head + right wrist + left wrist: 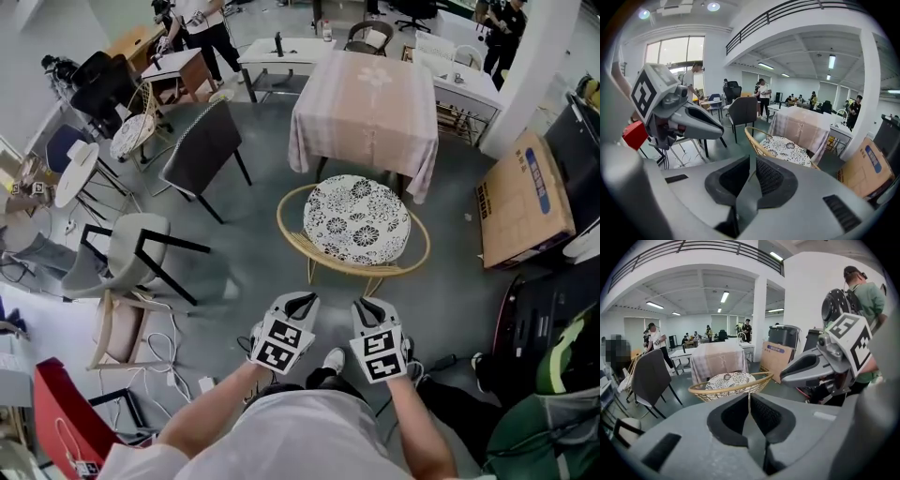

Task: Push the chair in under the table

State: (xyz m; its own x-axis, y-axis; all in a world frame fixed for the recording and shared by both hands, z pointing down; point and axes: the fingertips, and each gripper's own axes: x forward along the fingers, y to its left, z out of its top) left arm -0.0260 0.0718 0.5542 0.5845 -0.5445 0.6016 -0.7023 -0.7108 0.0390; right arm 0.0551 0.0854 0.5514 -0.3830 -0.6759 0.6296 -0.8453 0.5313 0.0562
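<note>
1. The left gripper [296,300] is clenched: its own view shows the two dark pads meeting at the tips with nothing between them.
2. The right gripper [369,306] is clenched the same way and also empty. The two are held side by side, both pointing forward and down.
3. Just beyond their tips is the chair [323,266], a round wicker one with a patterned cushion [356,220]. The curved back rim faces the person. In the head view the tips look just short of that rim, and I cannot see any contact.
4. Beyond the chair is the table [366,94], covered by a pale pink cloth that hangs down its sides. The chair stands directly in front of it, with almost the whole seat out in the open.
5. By my reading, the push has not begun. The grippers are lined up behind the chair back, and what is left is to meet the rim and slide the chair forward under the cloth.
6. The hanging cloth hides the table legs and the space beneath, so the room for the seat cannot be judged.
7. The seat covers most of the chair legs. Whether the front rim is already under the cloth hem is hard to tell.
8. A cardboard box [525,202] lies to the right, well apart from the chair's path.
</note>
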